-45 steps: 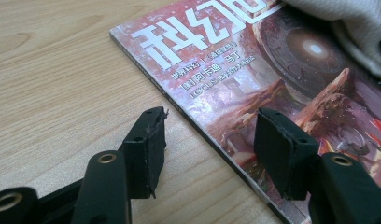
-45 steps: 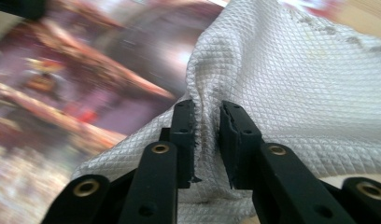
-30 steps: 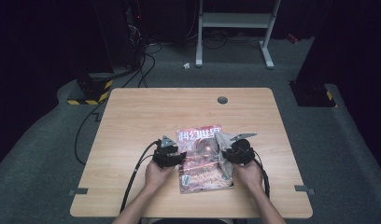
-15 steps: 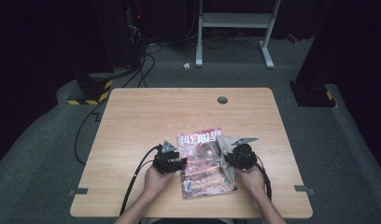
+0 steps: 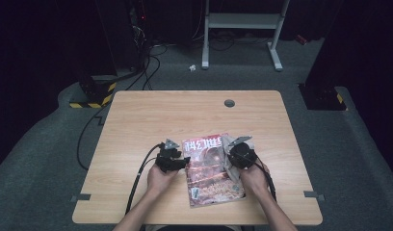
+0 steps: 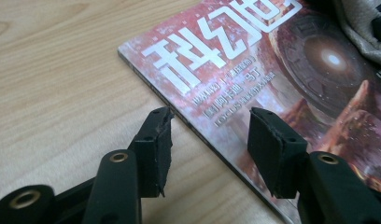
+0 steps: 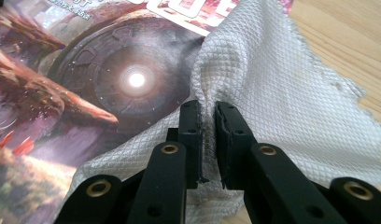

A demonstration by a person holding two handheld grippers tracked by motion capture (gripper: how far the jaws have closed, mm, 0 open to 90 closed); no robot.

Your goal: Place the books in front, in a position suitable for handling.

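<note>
Item: cloth point(image 7: 272, 93), white, quilted, soft, light, lay on magazine point(image 5: 211, 168); right hand-held gripper point(image 7: 207, 140) had just closed, pinching its fold; left hand-held gripper point(image 6: 209, 140) gaped astride magazine's spine; best taken by bunched fold

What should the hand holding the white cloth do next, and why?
Probably drag the cloth across the magazine cover to wipe it. The right gripper, whose jaws have just been closing, pinches a fold of the cloth, which lies partly on the cover. The left gripper stands open astride the magazine's edge, placed to steady it.
</note>
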